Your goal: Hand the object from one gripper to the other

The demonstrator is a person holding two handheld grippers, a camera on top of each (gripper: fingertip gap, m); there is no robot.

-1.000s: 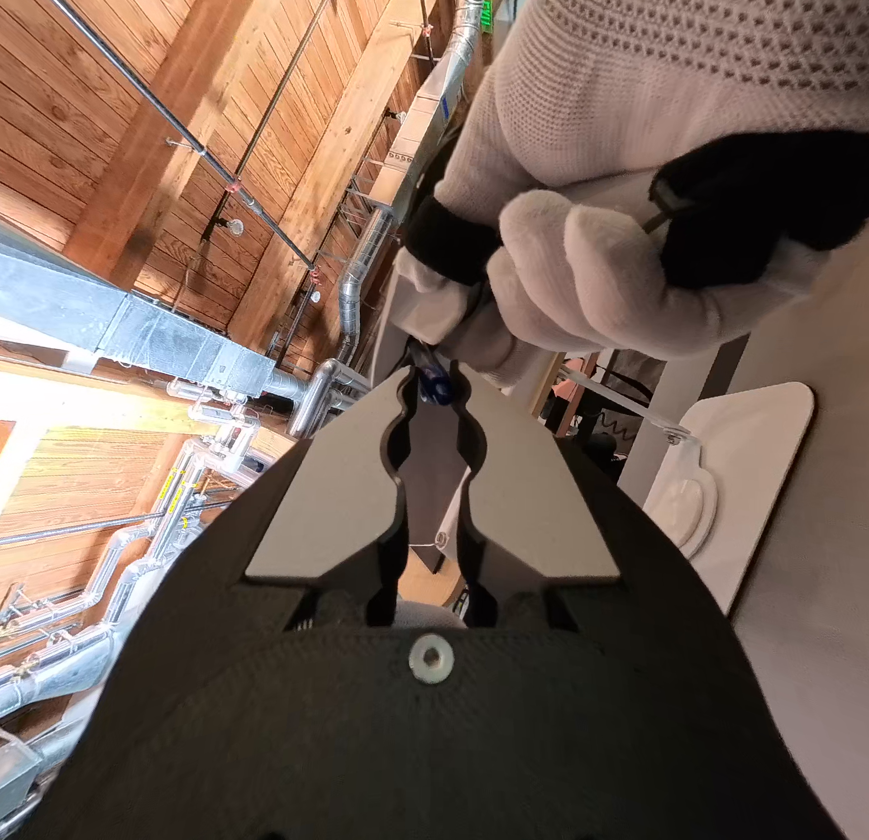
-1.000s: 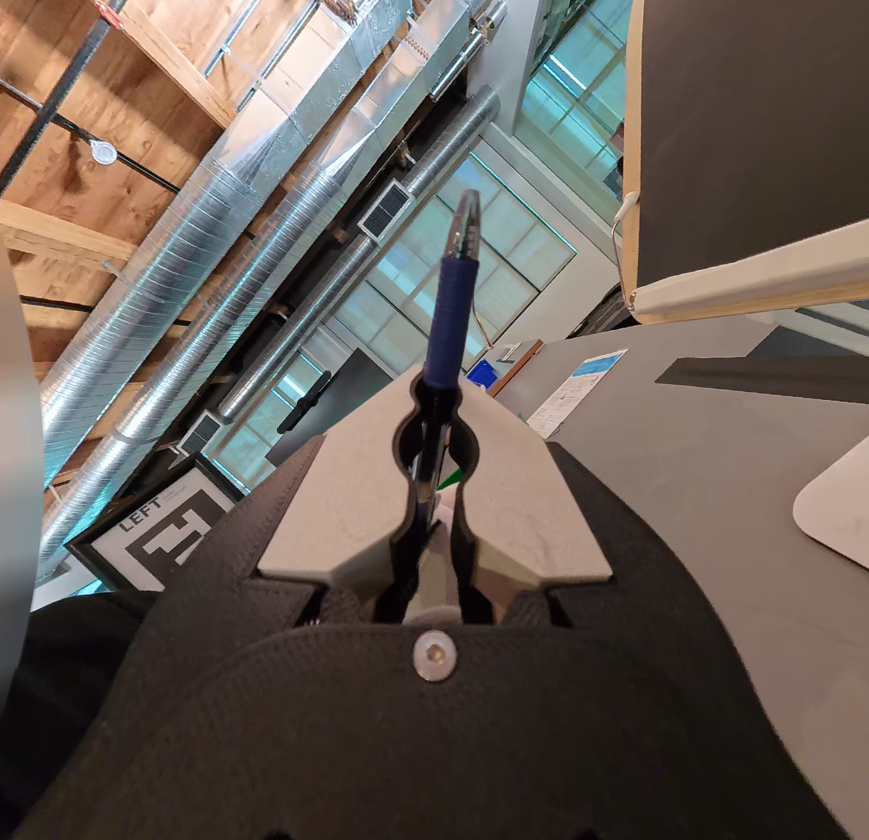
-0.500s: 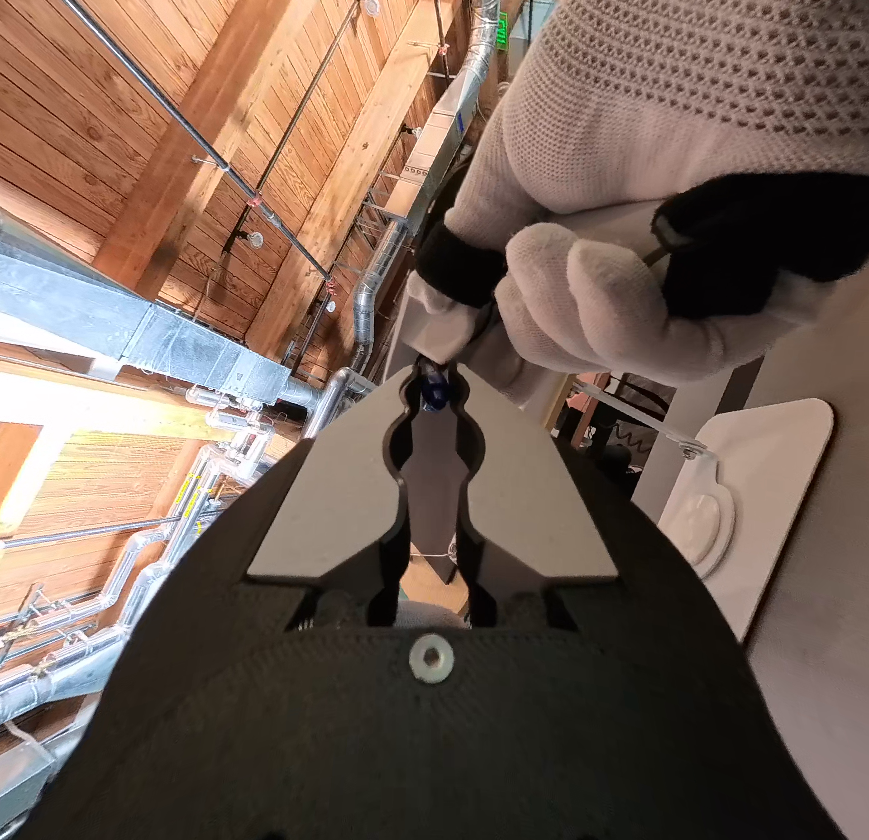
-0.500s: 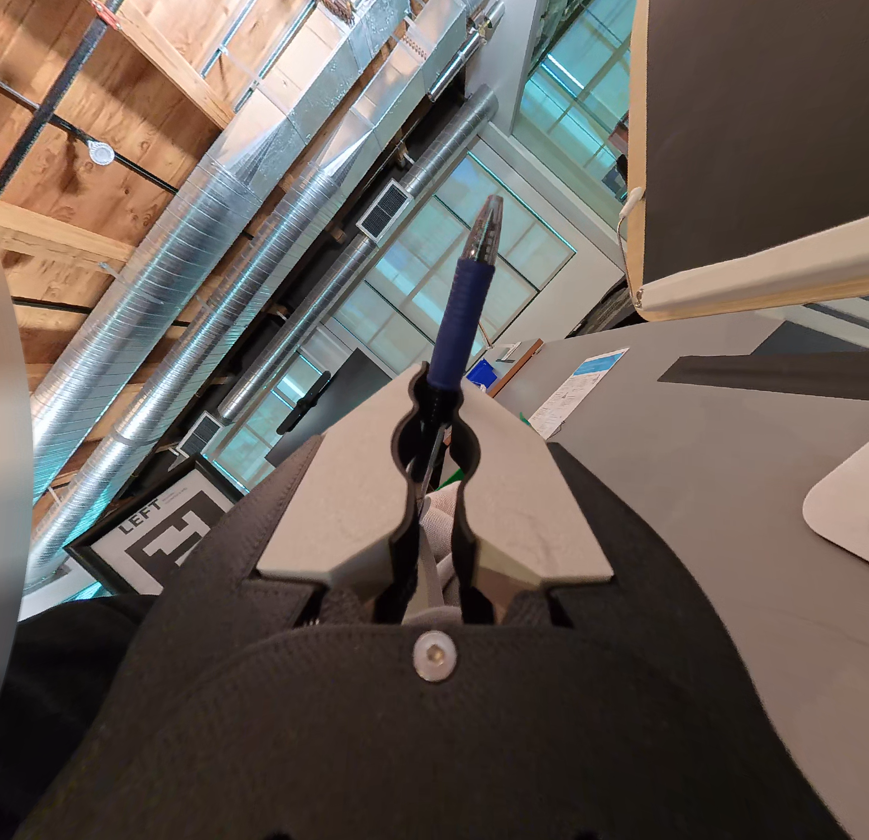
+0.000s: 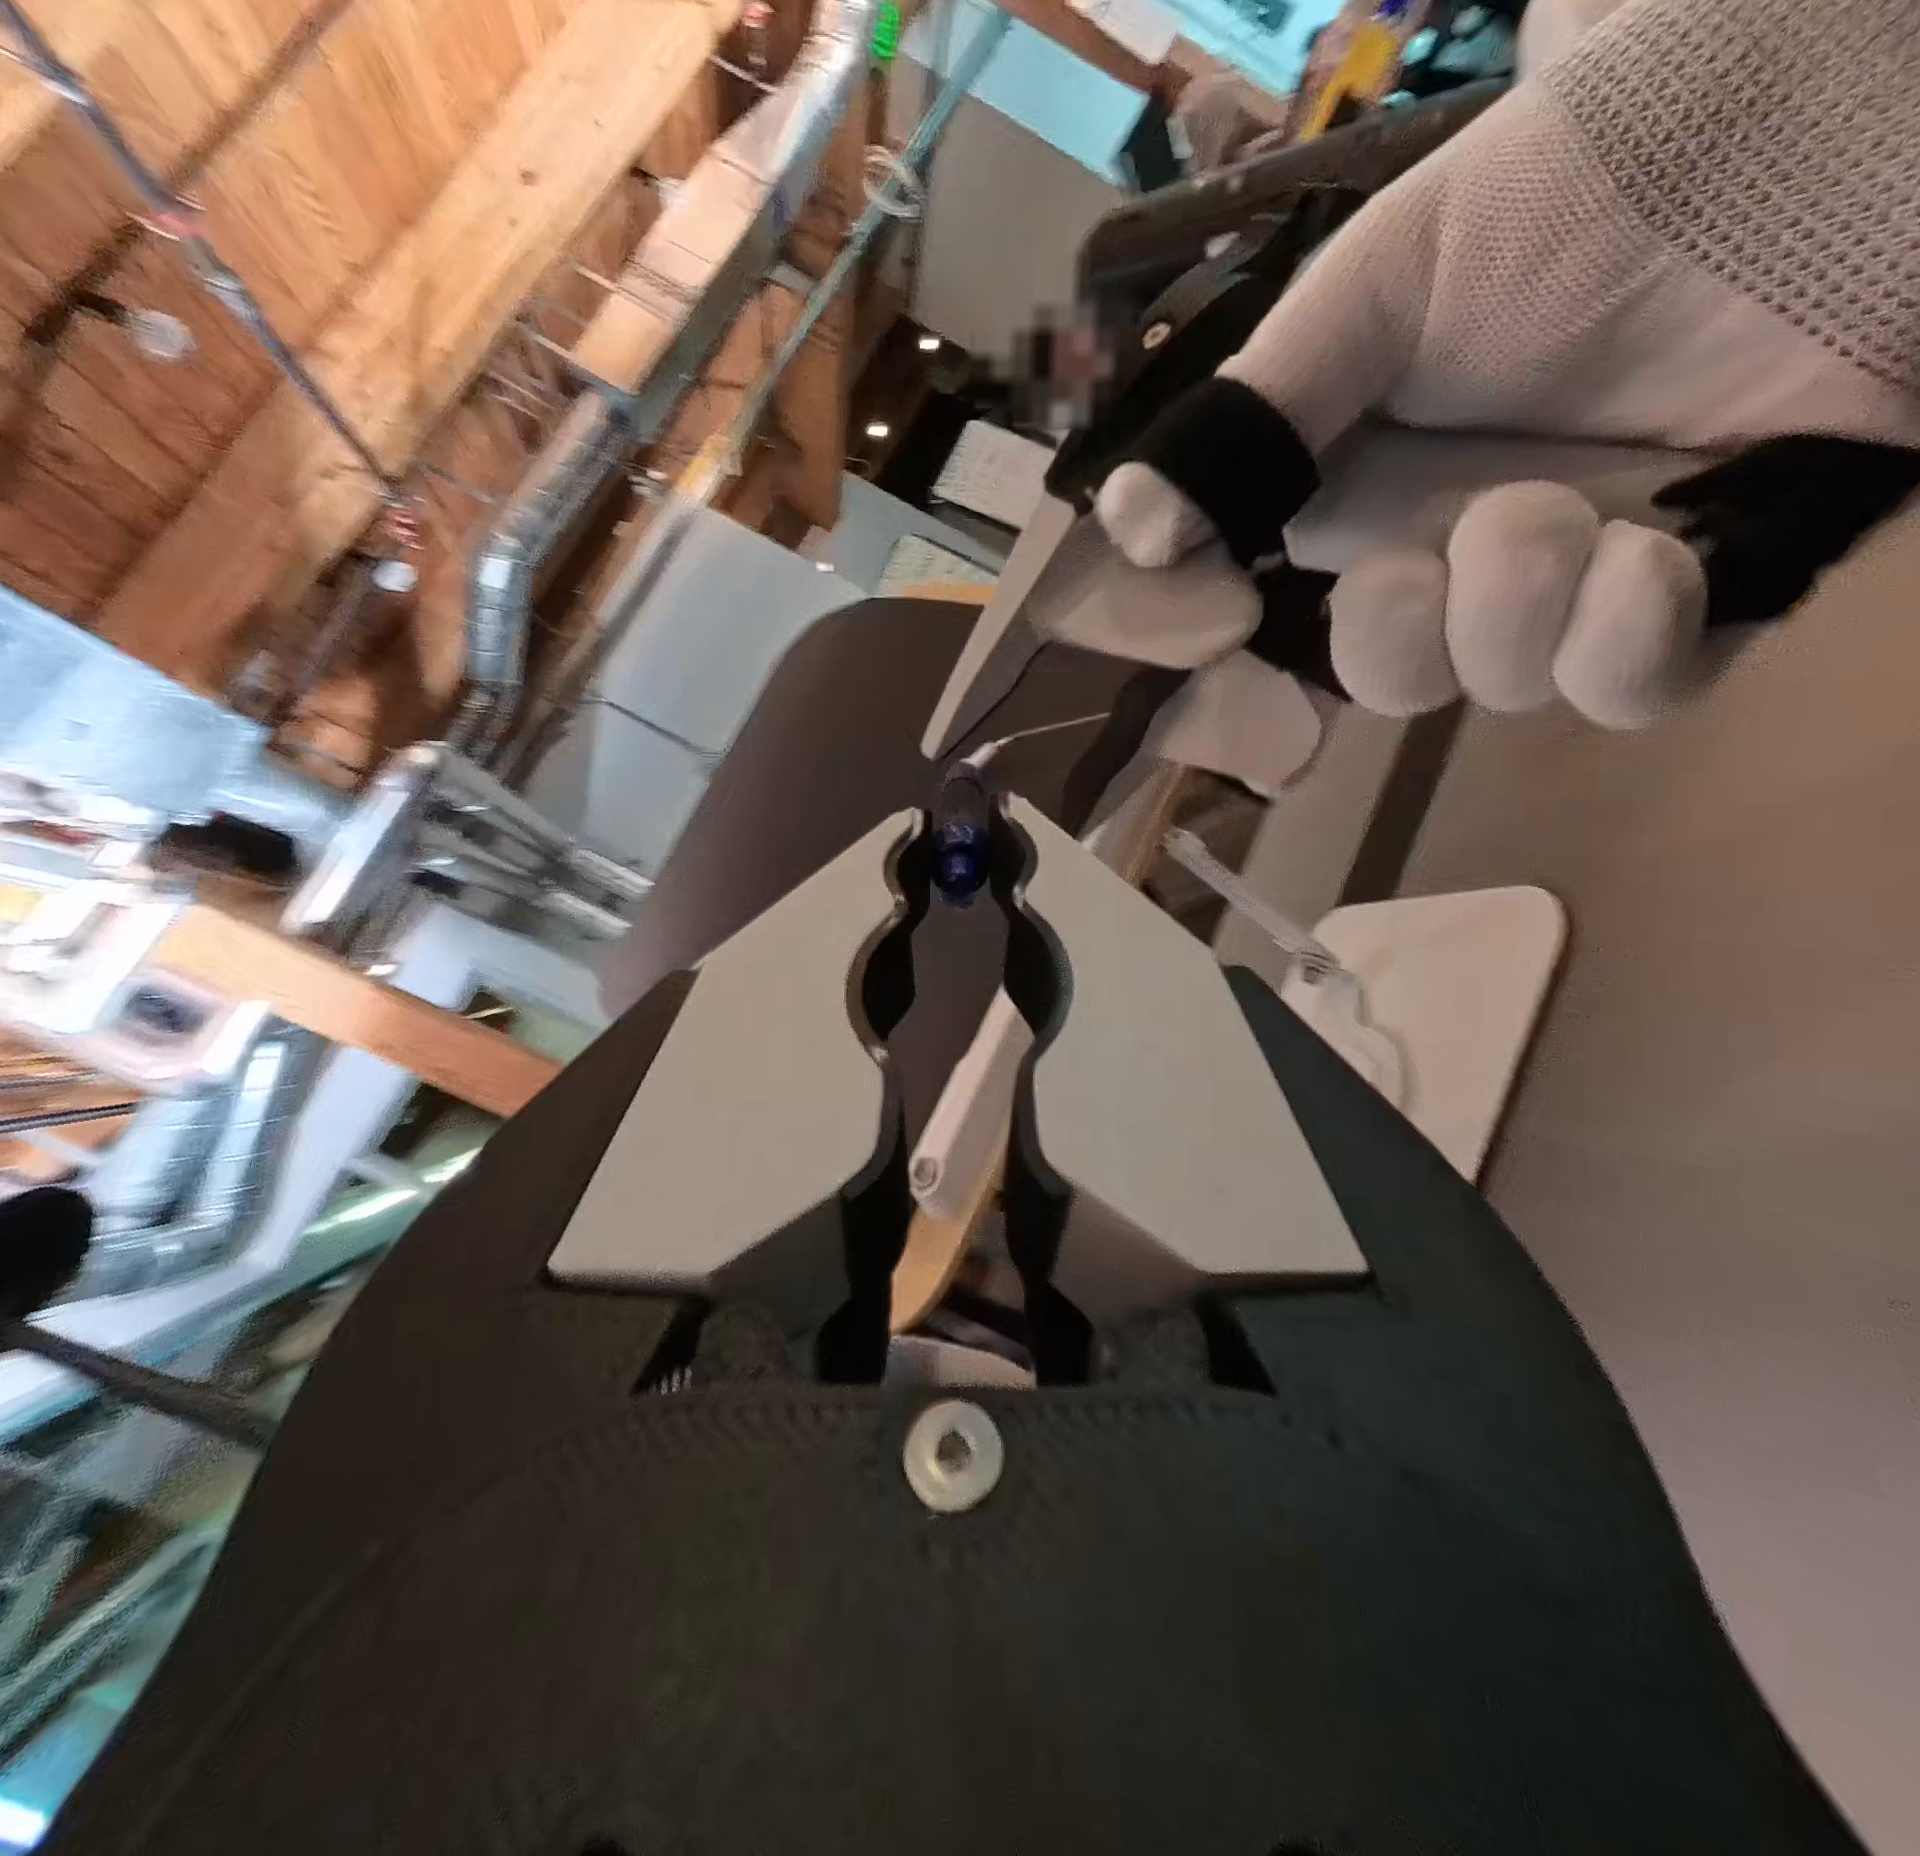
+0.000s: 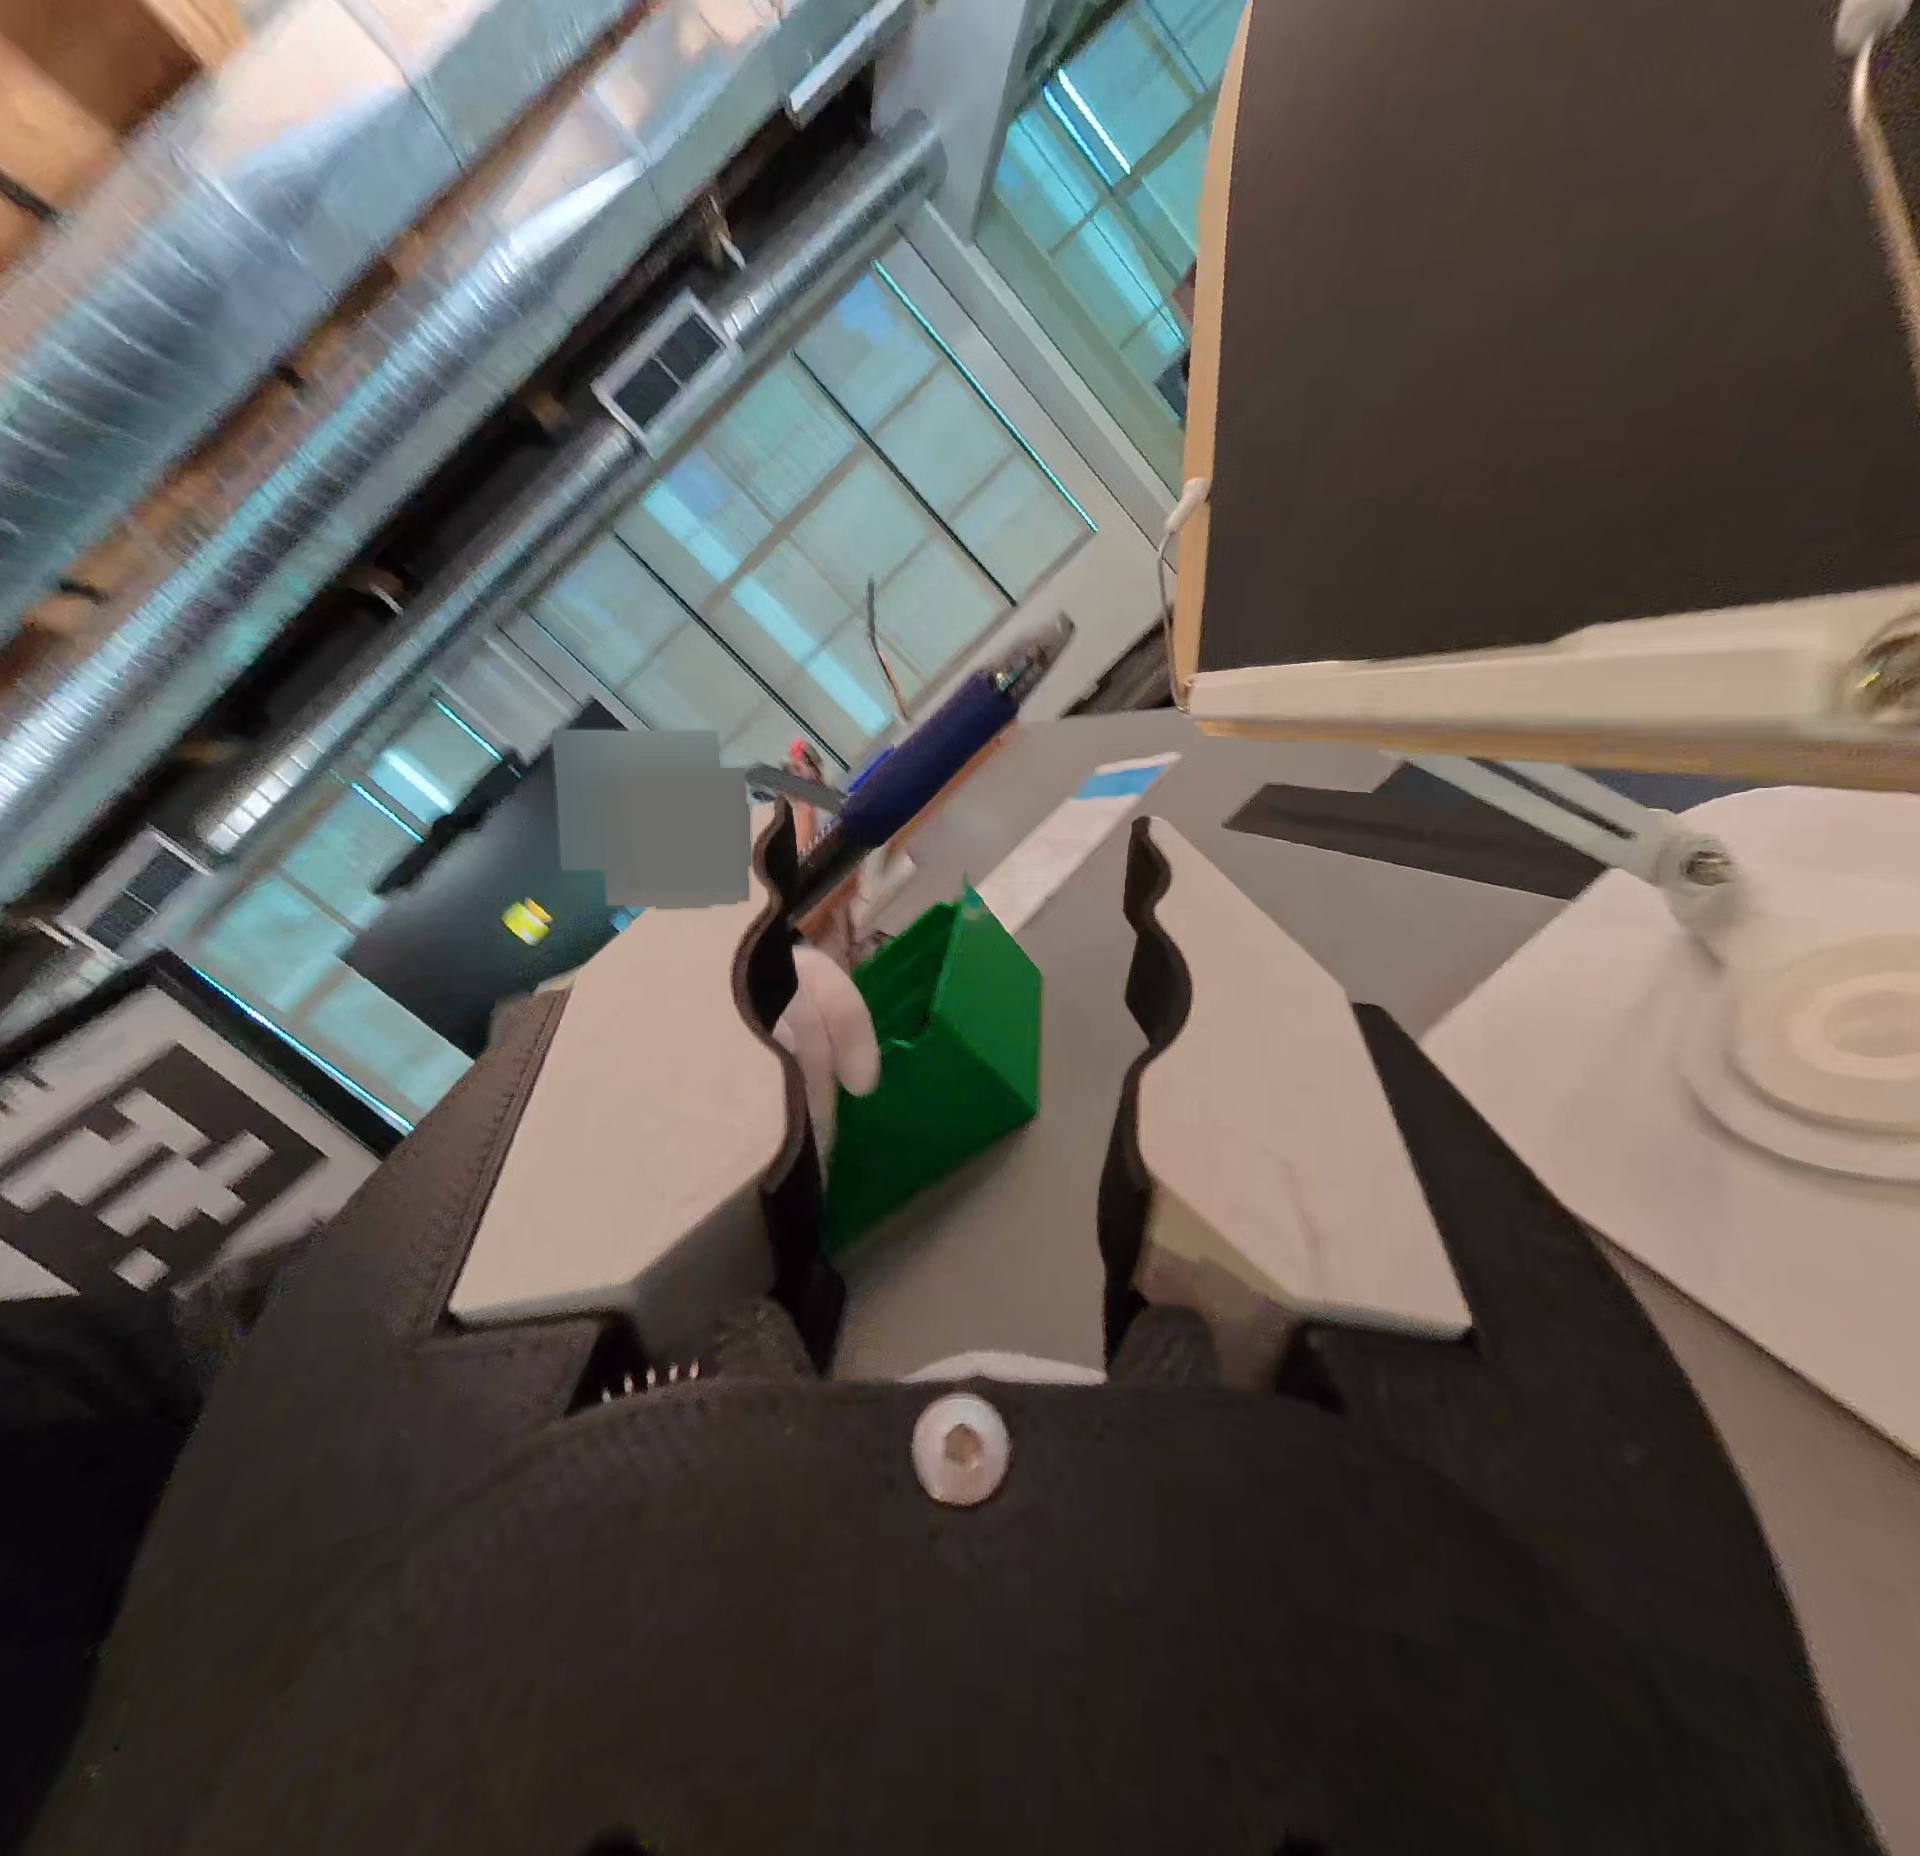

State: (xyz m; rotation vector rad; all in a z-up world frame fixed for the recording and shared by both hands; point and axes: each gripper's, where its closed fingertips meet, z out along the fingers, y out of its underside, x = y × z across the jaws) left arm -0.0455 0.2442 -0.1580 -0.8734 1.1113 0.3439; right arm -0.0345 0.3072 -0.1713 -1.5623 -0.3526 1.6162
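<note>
A blue pen [image 5: 956, 856] is pinched between the tips of my left gripper [image 5: 961, 832], which is shut on it; I see the pen end-on. My right gripper [image 6: 961, 830] is open and empty, its jaws wide apart. In the right wrist view the pen [image 6: 935, 752] slants just beyond and beside the left fingertip, apart from the pads. In the left wrist view a white-gloved hand [image 5: 1507, 601] holds the right gripper, and one of its grey fingers [image 5: 997, 611] hangs just above the pen without gripping it.
A green box [image 6: 935, 1079] stands on the grey table [image 6: 1299, 902] ahead of the right gripper. A white board with a lamp base [image 6: 1818, 1037] lies at the right, its arm [image 6: 1558, 674] crossing above. A large black panel [image 6: 1558, 300] hangs overhead at the right.
The right gripper has opened and let go of the pen, then drawn back from it. The left gripper keeps hold of the pen. Both views have swung down from the ceiling.
</note>
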